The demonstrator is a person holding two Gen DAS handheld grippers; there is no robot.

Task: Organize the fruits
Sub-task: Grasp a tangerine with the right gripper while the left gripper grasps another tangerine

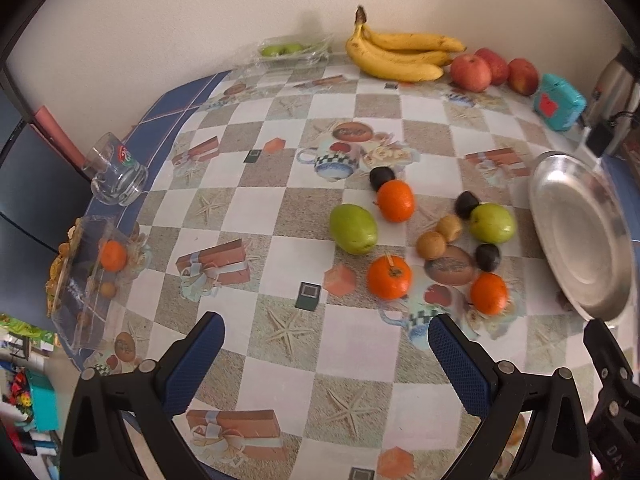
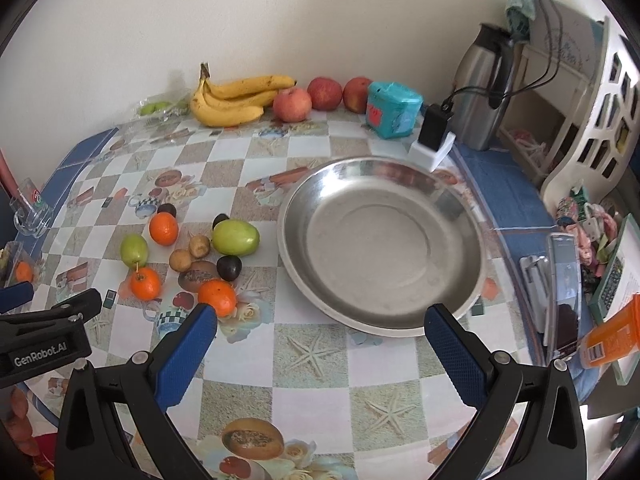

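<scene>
The desk (image 2: pixel 320 360) has a checkered oilcloth on it and that's what carries everything. The biggest thing on it is the steel bowl (image 2: pixel 380 244), sitting empty toward the right edge, pretty clearly parked there as the spot the loose fruit is meant to go into.

Along the back edge against the wall there's a bunch of bananas (image 2: pixel 232 100) and three red apples (image 2: pixel 292 105), lined up tidy, so those look like they're just stored there. A teal box (image 2: pixel 394 110) sits next to the apples, and a steel thermos (image 2: pixel 480 92) stands in the back right corner. Over on the left edge there's an empty glass (image 1: pixel 118 172).

The actual mess is the scattered pile mid-desk, just left of the bowl: two green fruits, one (image 2: pixel 235 237) near the bowl and one (image 2: pixel 134 250) further left, three oranges with the closest one (image 2: pixel 217 297) right by the front of the pile, a couple of small brown fruits (image 2: pixel 181 260) and a few dark plums (image 2: pixel 229 267). Nothing is in the bowl yet, so the sorting hasn't started, I'd say.

Both claws are wide apart and holding nothing. The right claw (image 2: pixel 320 332) hovers over the front edge facing the bowl, its left finger just beside that nearest orange. The left claw (image 1: pixel 326 342) hangs low near the front edge, pointed at the pile, probably lining up a first grab.
</scene>
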